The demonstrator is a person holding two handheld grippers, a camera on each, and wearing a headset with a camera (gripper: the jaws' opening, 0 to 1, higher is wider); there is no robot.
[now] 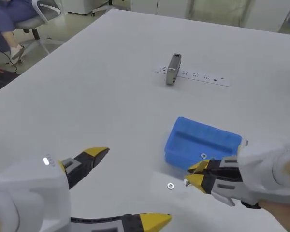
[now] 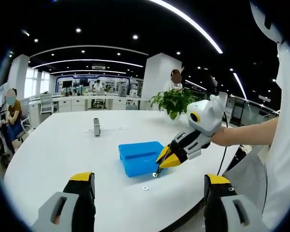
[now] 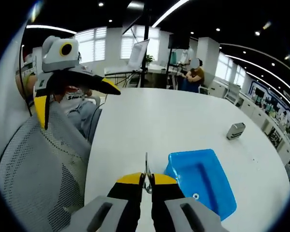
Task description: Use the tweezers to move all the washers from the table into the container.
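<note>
— Where are the washers?

— One washer [image 1: 170,186] lies flat on the white table [image 1: 111,72], just in front of the blue container [image 1: 203,130]. A second washer [image 1: 203,155] sits inside the container, near its front wall.

— And the right gripper?

— The right gripper [image 3: 146,180] has its jaws pressed together on the tweezers [image 3: 146,166], which stick straight out between the yellow tips. In the left gripper view the point of the tweezers hangs by the container's front edge, near the washer on the table but apart from it (whether the point itself pinches anything is too small to tell).

— The left one?

— The left gripper [image 1: 137,184] is low at the near side of the table, its jaws spread wide over bare tabletop, well apart from the container.

— Anything else on the table?

— Farther back a small metal block [image 1: 173,69] stands upright on a flat white strip [image 1: 208,77].
</note>
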